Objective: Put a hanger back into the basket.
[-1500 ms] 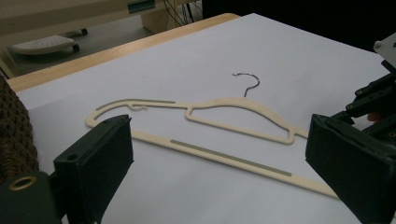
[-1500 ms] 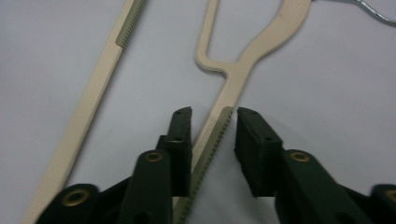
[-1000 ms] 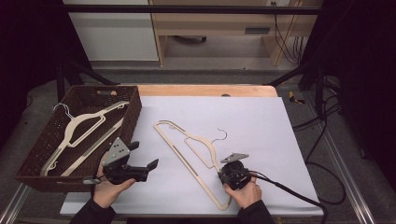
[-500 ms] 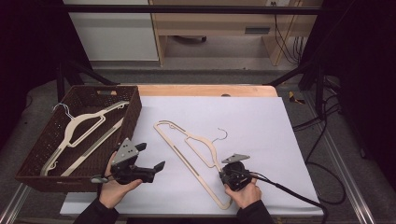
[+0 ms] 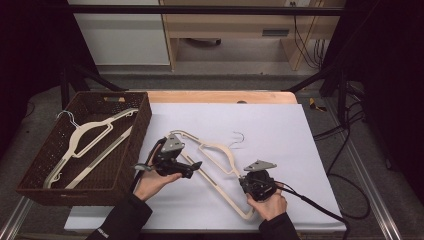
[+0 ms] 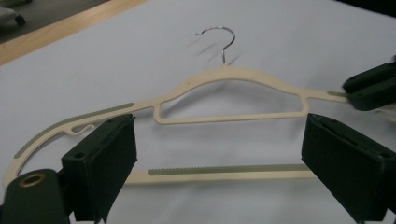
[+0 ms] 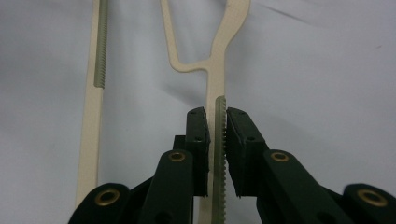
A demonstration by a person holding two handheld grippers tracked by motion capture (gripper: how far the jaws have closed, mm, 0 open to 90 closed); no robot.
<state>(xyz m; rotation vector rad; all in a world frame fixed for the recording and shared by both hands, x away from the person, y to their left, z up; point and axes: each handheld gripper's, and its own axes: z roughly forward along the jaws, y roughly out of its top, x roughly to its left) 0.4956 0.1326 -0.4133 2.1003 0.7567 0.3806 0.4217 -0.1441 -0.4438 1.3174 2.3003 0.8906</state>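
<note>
Right gripper [image 7: 216, 116] pinching cream hanger [image 5: 216, 150] arm, left gripper [image 6: 219, 154] spread wide, no legible writing.

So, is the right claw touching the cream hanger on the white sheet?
Touching. In the right gripper view, the right claw has both jaws pressed on the shoulder arm of the cream hanger, with no gap showing on either side.

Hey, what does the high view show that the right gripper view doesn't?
High view alone: the wicker basket with another hanger inside, both hands, and the left gripper with open jaws over the cream hanger. Right gripper view alone: the right gripper with its jaws clamped on the hanger's ribbed shoulder strip. Shared: that cream hanger on the white sheet.
</note>
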